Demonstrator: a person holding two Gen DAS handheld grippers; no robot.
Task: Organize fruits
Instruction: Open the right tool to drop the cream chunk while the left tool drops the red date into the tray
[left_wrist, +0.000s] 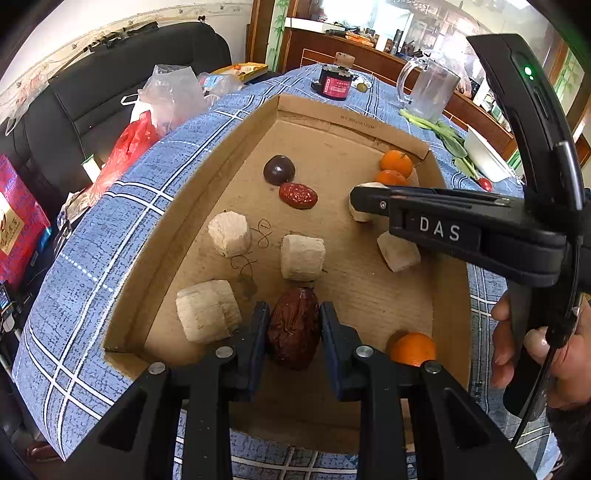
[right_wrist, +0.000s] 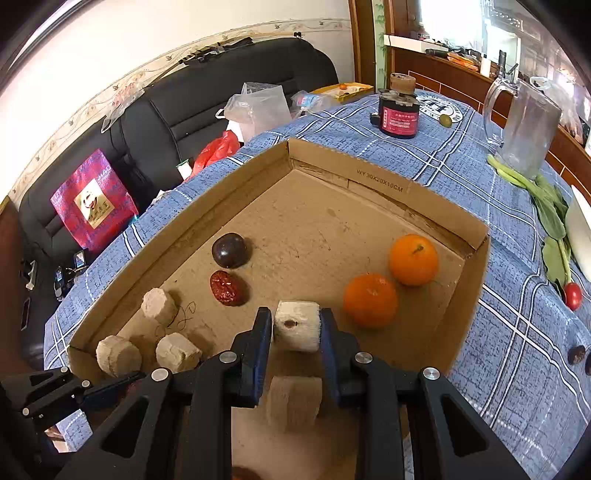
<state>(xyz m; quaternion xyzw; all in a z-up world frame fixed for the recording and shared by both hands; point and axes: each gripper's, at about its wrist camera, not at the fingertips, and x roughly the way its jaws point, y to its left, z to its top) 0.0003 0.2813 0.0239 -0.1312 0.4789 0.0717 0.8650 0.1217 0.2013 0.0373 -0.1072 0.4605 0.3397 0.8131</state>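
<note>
Left gripper (left_wrist: 294, 325), bottom centre of its view, is clamped on a wrinkled dried date (left_wrist: 293, 328) just over the cardboard box (left_wrist: 177, 236) floor. Right gripper (right_wrist: 294, 326) pinches a pale chunk (right_wrist: 297, 325). Further up-frame, right of centre, sit two oranges (right_wrist: 370, 300), and up-left a dark round fruit (right_wrist: 229, 250).

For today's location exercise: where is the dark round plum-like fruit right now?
In the right wrist view the dark round fruit sits in the cardboard box, near its left wall, just beyond the red date.
</note>
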